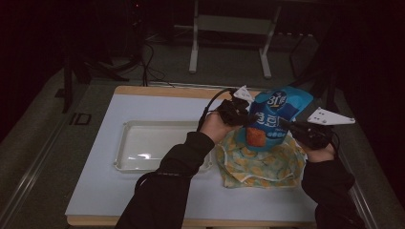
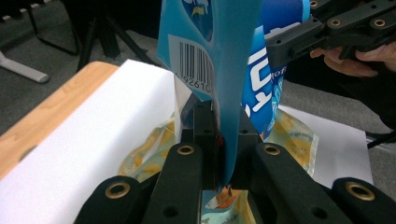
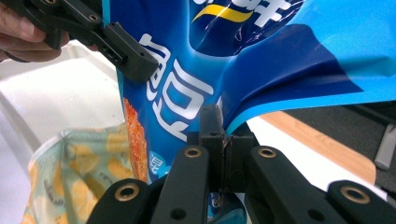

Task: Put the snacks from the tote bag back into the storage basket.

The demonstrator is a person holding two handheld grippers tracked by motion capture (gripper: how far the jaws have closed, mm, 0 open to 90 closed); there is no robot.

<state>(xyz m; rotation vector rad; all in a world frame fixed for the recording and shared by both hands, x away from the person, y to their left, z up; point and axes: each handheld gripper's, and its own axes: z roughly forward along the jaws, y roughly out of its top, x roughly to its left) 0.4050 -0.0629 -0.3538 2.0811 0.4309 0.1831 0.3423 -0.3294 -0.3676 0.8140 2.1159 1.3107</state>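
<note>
**Blue snack bag up off the cloth, pinched from both sides**

Bottom centre of the left gripper view: the left gripper [image 2: 218, 140] has its fingers clamped tight on the blue snack bag [image 1: 276, 117]. Same story for the right gripper [image 3: 224, 140] on the opposite edge. The bag hangs just above the yellow-patterned cloth pouch [image 1: 260, 164], centre right of the high view. It looks light, crinkly and slick, so the flat side seams are the safest hold. Left of the pouch lies a white tray [image 1: 125, 143] on the worktop [image 1: 95, 191]; the pouch's floppy mouth could snag the bag
</note>
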